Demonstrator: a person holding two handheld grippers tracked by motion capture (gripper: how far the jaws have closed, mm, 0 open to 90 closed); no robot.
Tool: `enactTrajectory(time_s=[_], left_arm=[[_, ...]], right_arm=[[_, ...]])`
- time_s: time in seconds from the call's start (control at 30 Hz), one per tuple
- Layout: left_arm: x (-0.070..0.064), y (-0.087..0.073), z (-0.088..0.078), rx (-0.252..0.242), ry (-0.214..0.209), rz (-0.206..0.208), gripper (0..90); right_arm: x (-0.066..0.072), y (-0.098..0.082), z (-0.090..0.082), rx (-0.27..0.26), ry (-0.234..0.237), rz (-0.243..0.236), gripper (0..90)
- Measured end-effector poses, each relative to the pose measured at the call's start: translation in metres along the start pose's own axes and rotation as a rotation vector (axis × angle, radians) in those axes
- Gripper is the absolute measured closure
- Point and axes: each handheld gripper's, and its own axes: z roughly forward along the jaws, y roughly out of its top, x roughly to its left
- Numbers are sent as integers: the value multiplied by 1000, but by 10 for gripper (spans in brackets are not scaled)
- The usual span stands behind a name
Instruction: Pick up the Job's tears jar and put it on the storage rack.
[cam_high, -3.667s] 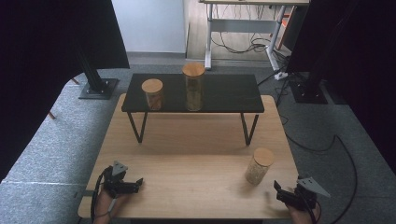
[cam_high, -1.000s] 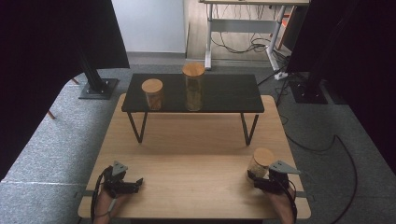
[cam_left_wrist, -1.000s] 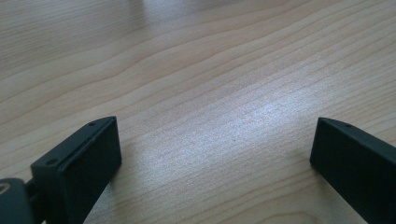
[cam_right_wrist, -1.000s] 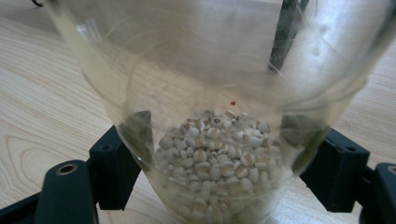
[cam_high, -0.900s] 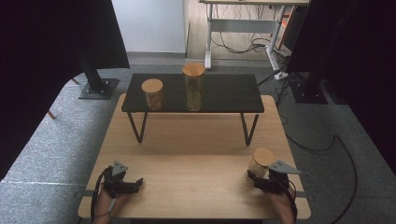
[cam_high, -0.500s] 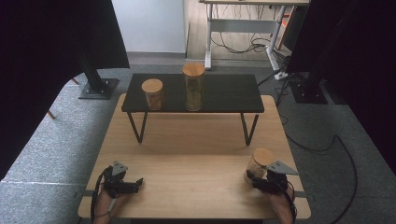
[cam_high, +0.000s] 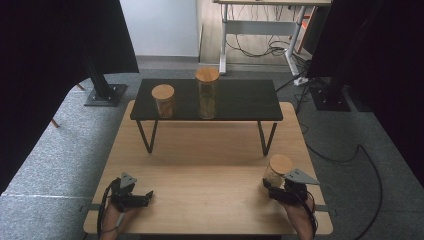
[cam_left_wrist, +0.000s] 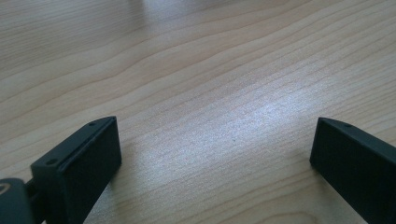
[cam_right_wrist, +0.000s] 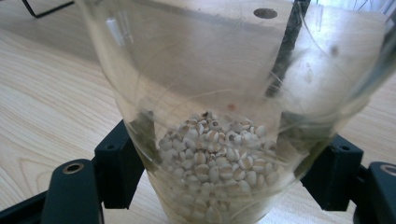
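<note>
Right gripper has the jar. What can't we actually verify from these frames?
- Jar base: cut off by the bottom edge of the right gripper view, so lifted or resting is unclear.
- Right gripper pad contact, high view: too small, hidden behind the jar.
- Two shelf jars' contents: too small in the high view.
- Left gripper body: cut off by the frame's bottom edge.
</note>
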Motion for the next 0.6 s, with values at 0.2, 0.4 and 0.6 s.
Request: enactTrajectory(time_s=[0.2,0.4,0.6], left_arm=[[0,0,0,0,0,0,15],[0,0,0,0,0,0,15],[0,0,0,0,0,0,15]], right_arm=[[1,11,-3,-4,-9,-9,250],[2,22,-5,-4,-13,-4,250],[1,34,-7,-16,-16,5,250]])
